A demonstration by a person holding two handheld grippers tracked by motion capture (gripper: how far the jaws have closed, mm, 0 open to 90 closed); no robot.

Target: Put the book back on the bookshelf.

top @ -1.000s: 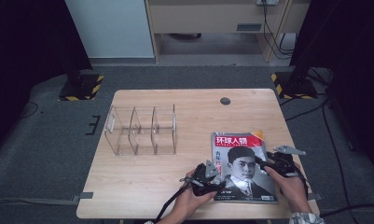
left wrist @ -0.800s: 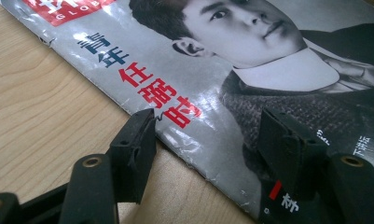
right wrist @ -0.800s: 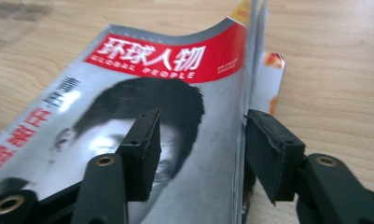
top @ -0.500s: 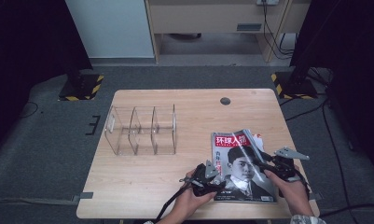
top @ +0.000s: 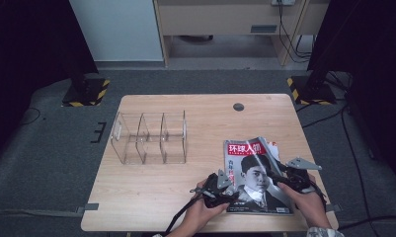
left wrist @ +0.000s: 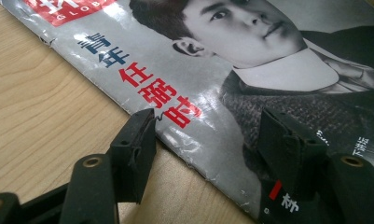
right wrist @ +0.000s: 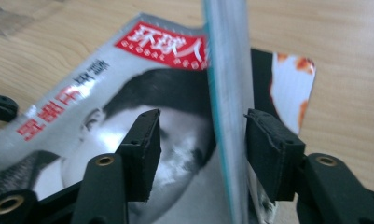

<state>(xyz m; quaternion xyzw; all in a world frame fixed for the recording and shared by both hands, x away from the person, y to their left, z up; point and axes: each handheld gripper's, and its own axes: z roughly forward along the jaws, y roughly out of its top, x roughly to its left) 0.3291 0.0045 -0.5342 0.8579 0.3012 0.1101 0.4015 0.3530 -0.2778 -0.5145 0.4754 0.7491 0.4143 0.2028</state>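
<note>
Right gripper view: jaws stand apart, with the lifted right edge of the magazine rising between them. One pad looks to touch the raised sheets, the other is clear, so nothing is pinched yet. Cover curls upward here; the rest of the magazine lies flat on the worktop.

Left gripper view: jaws released, spread wide. One sits over bare wood just off the spine edge, the other over the printed cover. They straddle the spine edge without clamping it. Edge looks scuffed and slightly frayed.

High view: left gripper rests at the magazine's lower left corner, right gripper at its right edge, each in a hand reaching in from the near side. Magazine lies on the near right part of the worktop, cover up, right side of the cover peeling up.

Progress, as I judge it: early. The cover is starting to lift, but no firm grasp on either side; closing on the edge and carrying or opening the magazine is all left to do.

Containers: clear acrylic divider rack stands well left of the magazine, three slots, all empty as far as I can see. If the magazine is bound there, it has not begun the trip.
</note>
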